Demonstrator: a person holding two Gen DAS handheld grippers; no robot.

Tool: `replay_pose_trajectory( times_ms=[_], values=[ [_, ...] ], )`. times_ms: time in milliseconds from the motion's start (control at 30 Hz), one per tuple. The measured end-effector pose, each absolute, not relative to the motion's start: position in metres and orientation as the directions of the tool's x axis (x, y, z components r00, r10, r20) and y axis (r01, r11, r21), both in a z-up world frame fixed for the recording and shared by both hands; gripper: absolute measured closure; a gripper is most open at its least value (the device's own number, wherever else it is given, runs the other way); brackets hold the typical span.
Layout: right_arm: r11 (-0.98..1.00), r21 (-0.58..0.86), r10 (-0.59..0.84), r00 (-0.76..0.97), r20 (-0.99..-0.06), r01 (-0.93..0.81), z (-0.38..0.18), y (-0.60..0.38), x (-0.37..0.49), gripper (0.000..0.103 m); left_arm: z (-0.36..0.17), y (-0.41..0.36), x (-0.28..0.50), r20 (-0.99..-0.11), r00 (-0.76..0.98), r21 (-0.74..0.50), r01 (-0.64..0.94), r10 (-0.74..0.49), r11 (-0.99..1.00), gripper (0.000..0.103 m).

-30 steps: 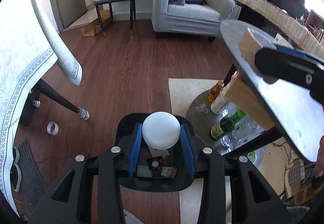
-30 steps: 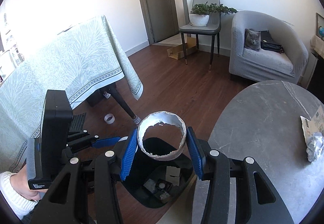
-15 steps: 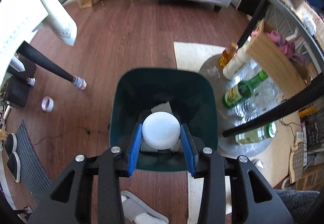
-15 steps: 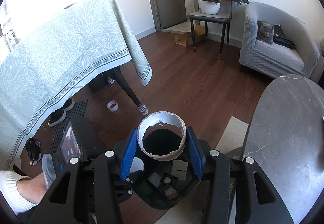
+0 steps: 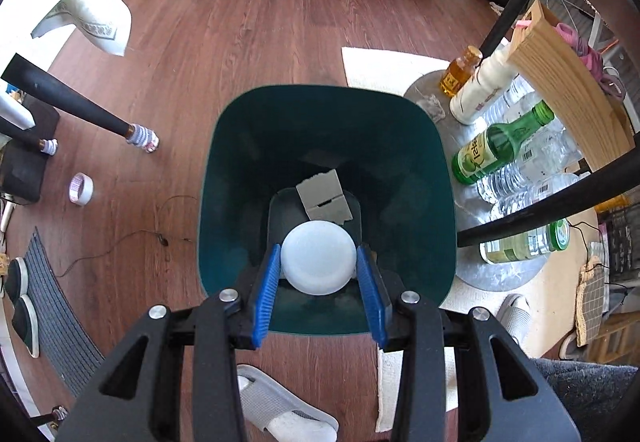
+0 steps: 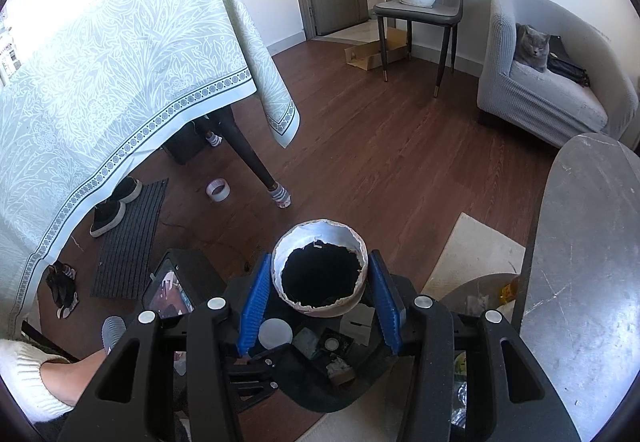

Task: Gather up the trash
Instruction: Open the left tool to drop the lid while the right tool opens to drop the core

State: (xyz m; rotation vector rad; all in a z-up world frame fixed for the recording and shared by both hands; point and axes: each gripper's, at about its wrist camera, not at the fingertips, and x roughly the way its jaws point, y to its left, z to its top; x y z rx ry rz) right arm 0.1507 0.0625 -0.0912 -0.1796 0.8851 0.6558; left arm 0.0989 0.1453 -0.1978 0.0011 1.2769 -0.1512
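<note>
While pinched between blue pads, white cup held base-up by left gripper, now down inside green bin rather than above its rim as a second ago. Grey card scrap lying just beyond the cup. Torn foil-lidded tub clamped in right gripper, lower than before, over the bin's mouth. Green bottle beside the bin, label lettering too blurred to read, possibly Korean.
</note>
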Motion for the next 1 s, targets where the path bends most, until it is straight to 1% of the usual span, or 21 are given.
replay_pose_trajectory(
  times_ms=[133, 167, 200, 333, 667, 833, 900, 1000],
  values=[
    [0.798, 0.109, 0.442, 0.453, -0.774, -0.592, -0.096, 0.064, 0.155, 0.054, -0.195, 0.149, 0.099, -0.951, 0.283, -0.095, 0.106, -0.122, 0.99, 0.057],
    [0.801, 0.106, 0.436, 0.453, -0.778, -0.59, -0.098, 0.065, 0.156, 0.054, -0.194, 0.15, 0.099, -0.951, 0.285, -0.091, 0.105, -0.118, 0.99, 0.052],
    [0.802, 0.105, 0.433, 0.45, -0.781, -0.589, -0.099, 0.065, 0.158, 0.054, -0.192, 0.152, 0.099, -0.951, 0.289, -0.089, 0.1, -0.115, 0.991, 0.05],
    [0.803, 0.1, 0.421, 0.441, -0.793, -0.588, -0.107, 0.07, 0.16, 0.054, -0.182, 0.159, 0.096, -0.944, 0.312, -0.086, 0.081, -0.107, 0.993, 0.05],
    [0.802, 0.091, 0.394, 0.407, -0.824, -0.59, -0.128, 0.086, 0.166, 0.054, -0.141, 0.2, 0.091, -0.908, 0.415, -0.088, -0.04, -0.063, 0.995, 0.05],
    [0.801, 0.09, 0.382, 0.389, -0.838, -0.592, -0.14, 0.097, 0.17, 0.054, -0.116, 0.222, 0.09, -0.878, 0.478, -0.075, -0.093, -0.021, 0.993, 0.054],
    [0.803, 0.09, 0.375, 0.382, -0.844, -0.59, -0.145, 0.1, 0.17, 0.054, -0.105, 0.23, 0.09, -0.866, 0.501, -0.077, -0.107, -0.013, 0.991, 0.061],
    [0.802, 0.09, 0.364, 0.364, -0.857, -0.591, -0.156, 0.105, 0.171, 0.054, -0.089, 0.238, 0.088, -0.843, 0.537, -0.075, -0.129, 0.006, 0.989, 0.062]
  ],
)
